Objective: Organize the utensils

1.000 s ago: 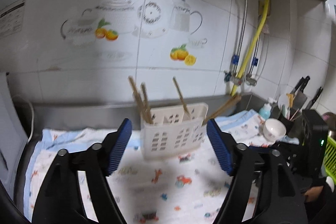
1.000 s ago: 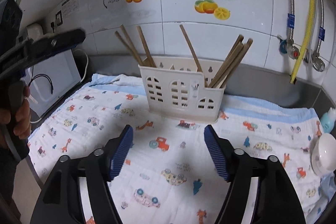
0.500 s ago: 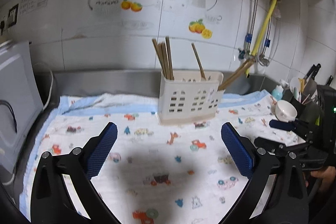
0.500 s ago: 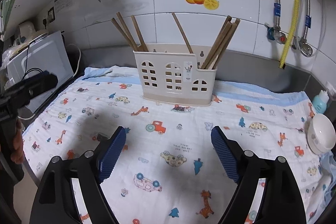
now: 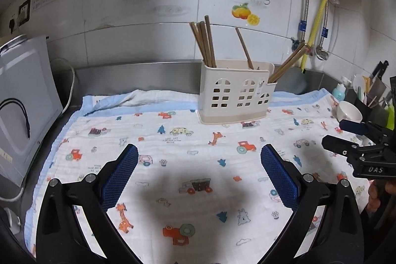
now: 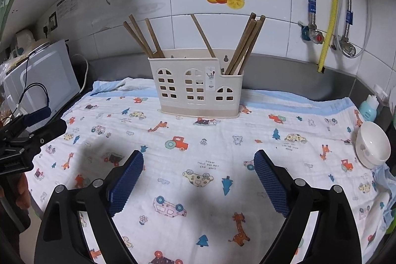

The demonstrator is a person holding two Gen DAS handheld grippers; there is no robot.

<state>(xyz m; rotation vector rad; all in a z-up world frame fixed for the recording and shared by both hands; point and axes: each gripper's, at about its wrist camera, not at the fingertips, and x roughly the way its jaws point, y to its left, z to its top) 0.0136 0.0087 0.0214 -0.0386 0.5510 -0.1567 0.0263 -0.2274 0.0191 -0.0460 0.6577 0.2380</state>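
Right wrist view: we note both grippers (image 6: 198,180) (image 5: 198,172) wide open, empty. Risk: leaning chopsticks (image 6: 245,43) could tip holder (image 6: 195,88) if snagged.

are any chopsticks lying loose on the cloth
No, every chopstick stands in the holder, and the cloth around it carries only a white bowl.

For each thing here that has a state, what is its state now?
Left gripper: open, holding nothing.
Right gripper: open, holding nothing.
Utensil holder: upright on the cloth.
Chopsticks: standing tilted in the utensil holder.
White bowl: tipped on its side.
Cloth: spread flat, rumpled at the back.
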